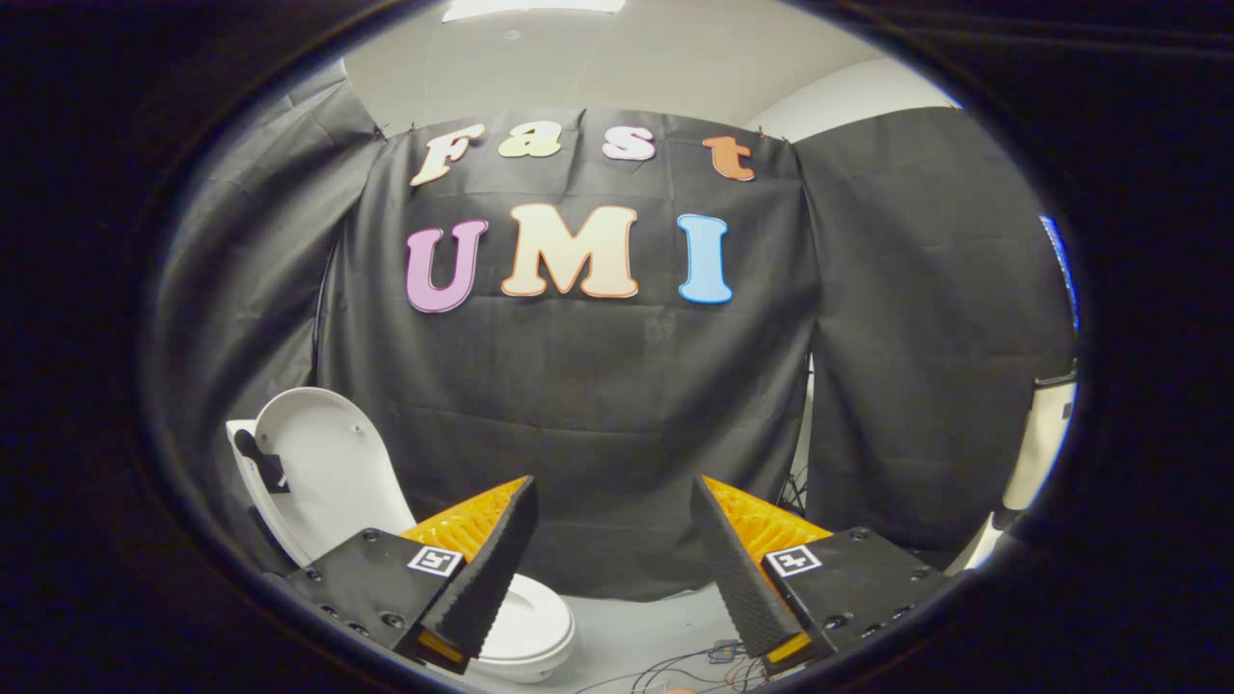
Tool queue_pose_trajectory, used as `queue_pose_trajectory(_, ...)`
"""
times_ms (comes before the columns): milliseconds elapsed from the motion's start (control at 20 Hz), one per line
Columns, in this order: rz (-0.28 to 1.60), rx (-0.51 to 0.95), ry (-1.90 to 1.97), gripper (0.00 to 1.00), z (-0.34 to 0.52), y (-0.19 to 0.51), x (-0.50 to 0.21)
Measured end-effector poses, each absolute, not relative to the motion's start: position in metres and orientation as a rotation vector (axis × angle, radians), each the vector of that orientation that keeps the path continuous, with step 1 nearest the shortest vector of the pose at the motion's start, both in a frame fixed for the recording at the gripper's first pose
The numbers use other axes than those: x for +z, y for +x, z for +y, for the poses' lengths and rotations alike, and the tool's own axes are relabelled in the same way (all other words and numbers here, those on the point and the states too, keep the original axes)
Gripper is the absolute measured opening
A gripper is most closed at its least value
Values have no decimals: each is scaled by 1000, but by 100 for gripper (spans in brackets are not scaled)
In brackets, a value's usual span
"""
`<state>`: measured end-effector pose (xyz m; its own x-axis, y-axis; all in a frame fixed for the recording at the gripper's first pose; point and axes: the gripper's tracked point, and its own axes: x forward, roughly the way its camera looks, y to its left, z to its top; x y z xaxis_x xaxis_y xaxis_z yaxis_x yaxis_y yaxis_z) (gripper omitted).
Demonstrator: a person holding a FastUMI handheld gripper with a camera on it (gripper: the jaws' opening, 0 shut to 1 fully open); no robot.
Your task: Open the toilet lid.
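A white toilet (528, 627) stands low and to the left, partly behind my left finger (482, 569). Its lid (323, 467) is raised upright, leaning back toward the black cloth wall, with a dark hinge piece (262, 461) on its left side. The seat ring lies flat below the lid. My gripper (613, 496) is open, held above and to the right of the toilet, with nothing between its fingers. The fingers touch neither lid nor seat.
Black cloth walls (617, 405) close the booth behind and to both sides. Cables (713, 660) lie on the pale floor just ahead of the right finger. A white object (1036, 453) stands at the far right edge of the booth.
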<state>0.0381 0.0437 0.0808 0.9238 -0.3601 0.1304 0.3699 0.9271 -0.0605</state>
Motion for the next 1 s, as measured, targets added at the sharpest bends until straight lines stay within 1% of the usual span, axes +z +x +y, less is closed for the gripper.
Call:
queue_pose_trajectory(600,-169,-384,-77,98,42,32,90)
queue_pose_trajectory(1000,-168,-387,-66,98,41,32,88)
